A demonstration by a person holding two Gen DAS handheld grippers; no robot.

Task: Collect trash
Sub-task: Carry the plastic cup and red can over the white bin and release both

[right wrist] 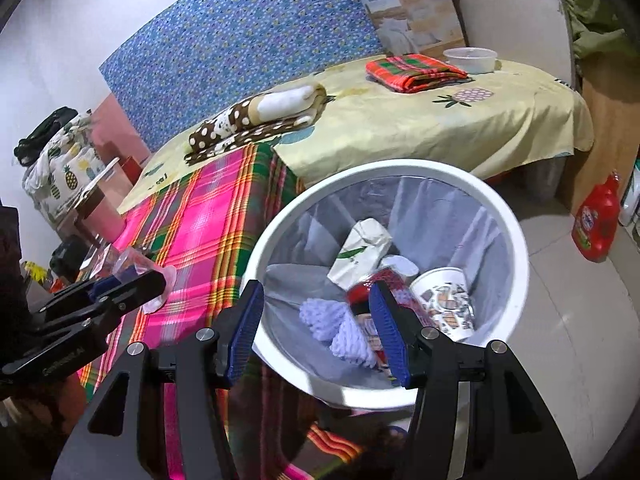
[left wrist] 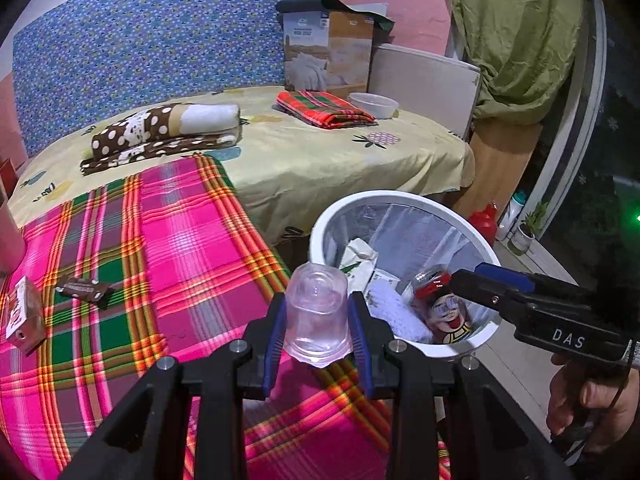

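My left gripper [left wrist: 318, 310] is shut on a clear plastic cup [left wrist: 318, 316], held upside down above the pink plaid blanket [left wrist: 160, 240], just left of the white trash bin [left wrist: 400, 197]. In the right wrist view the cup [right wrist: 134, 266] and left gripper [right wrist: 132, 282] show at the left. My right gripper [right wrist: 316, 308] stands open above the bin [right wrist: 516, 240] with nothing between its fingers. It also reaches in from the right in the left wrist view [left wrist: 474, 280]. Inside the bin lie a paper cup [right wrist: 444, 300], a white carton [right wrist: 360, 248] and a red packet [right wrist: 360, 296]. A brown wrapper [left wrist: 86, 289] and a small carton [left wrist: 22, 316] rest on the blanket.
On the yellow sheet [left wrist: 320, 160] sit a folded dotted blanket [left wrist: 168, 128], a red plaid cloth [left wrist: 320, 108], a white bowl [left wrist: 374, 104] and a cardboard box [left wrist: 328, 56]. A red detergent bottle [right wrist: 596, 220] stands on the tiled floor right of the bin.
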